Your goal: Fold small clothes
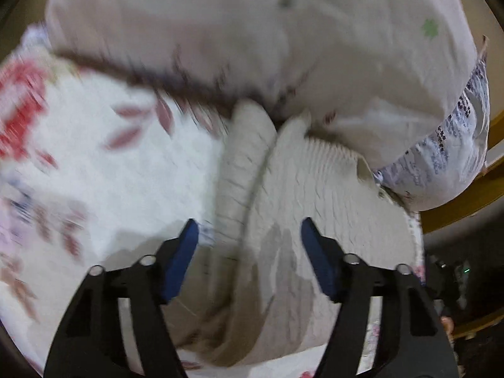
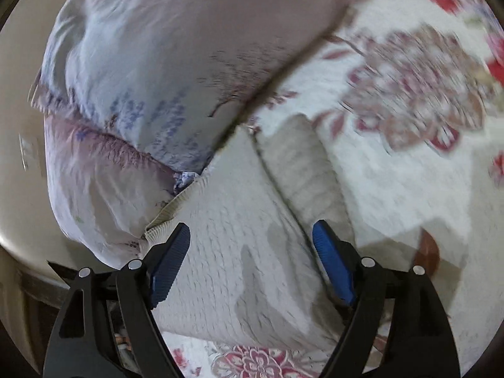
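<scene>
A small cream knitted garment (image 1: pixel 315 195) lies on a floral bedspread, with a ribbed sleeve (image 1: pixel 242 163) folded along its left side. My left gripper (image 1: pixel 249 230) is open and empty just above the garment's near part. In the right wrist view the same garment (image 2: pixel 239 236) lies under my right gripper (image 2: pixel 252 230), which is open and empty, with the sleeve (image 2: pixel 302 173) to the right. The garment's far edge touches the pillows. Both views are blurred.
A white bedspread (image 1: pixel 110 163) with red and pink flowers (image 2: pixel 415 94) covers the bed. Large pale pillows (image 1: pixel 252 31) (image 2: pixel 157 63) lie behind the garment. A wooden bed frame (image 1: pixel 472 195) shows at the right. A pale wall (image 2: pixel 19 157) is at the left.
</scene>
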Tool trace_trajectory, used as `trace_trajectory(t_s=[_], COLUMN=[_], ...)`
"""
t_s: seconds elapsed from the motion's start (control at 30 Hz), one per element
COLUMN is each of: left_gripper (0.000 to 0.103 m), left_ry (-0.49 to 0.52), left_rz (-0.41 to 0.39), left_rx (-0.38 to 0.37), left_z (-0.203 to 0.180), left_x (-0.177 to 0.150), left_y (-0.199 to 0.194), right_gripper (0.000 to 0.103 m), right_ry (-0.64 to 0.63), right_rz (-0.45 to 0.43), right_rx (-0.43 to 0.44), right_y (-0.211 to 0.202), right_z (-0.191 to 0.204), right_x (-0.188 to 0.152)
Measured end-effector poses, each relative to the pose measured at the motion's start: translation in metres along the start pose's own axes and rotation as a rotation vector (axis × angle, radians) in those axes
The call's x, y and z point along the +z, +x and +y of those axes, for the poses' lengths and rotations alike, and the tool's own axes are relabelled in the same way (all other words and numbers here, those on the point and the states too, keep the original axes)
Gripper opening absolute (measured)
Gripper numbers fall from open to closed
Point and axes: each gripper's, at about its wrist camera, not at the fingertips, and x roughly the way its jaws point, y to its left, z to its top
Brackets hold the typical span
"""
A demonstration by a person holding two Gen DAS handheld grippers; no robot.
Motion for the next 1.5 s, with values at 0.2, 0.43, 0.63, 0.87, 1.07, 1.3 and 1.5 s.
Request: trace_trajectory(t_s=[0.2, 0.43, 0.63, 0.87, 1.07, 1.3, 1.5], left_gripper=[0.019, 0.018, 0.028, 0.083, 0.083, 0.054, 0.039], left_ry=[-0.075, 0.107, 0.281, 0.187, 0.244, 0.233, 0.322], left_rz=[-0.008, -0.089, 0.174, 0.006, 0.173, 0.181, 0.145], left_rx=[-0.052, -0.347, -0.544, -0.297, -0.075, -0.147, -0.250], left_z=[-0.020, -0.166, -0.322, -0.252, -0.230, -0.248, -0.221], left_x=[-0.002, -0.016, -0.071, -0.062, -0.087, -0.104, -0.094], left_y=[0.021, -0.006, 0.081, 0.059, 0.109, 0.135, 0.068], right_gripper=[0.082, 0.082, 0.082, 0.092, 0.091, 0.026, 0.023], right_ry=[-0.025, -0.092, -0.072, -0.027, -0.066, -0.100, -0.308], right_rz=[0.031, -0.003, -0.011, 0.096, 0.212, 0.237, 0.241], right_rx=[0.017, -0.014, -0.030, 0.026, 0.035, 0.055, 0.197], right_y=[-0.004, -0.037, -0.043, -0.036, -0.003, 0.015, 0.002], right_z=[-0.001, -0.007, -0.021, -0.036, -0.032, -0.014, 0.055], right_x=[-0.001, 0.010, 0.032, 0.040, 0.036, 0.030, 0.008])
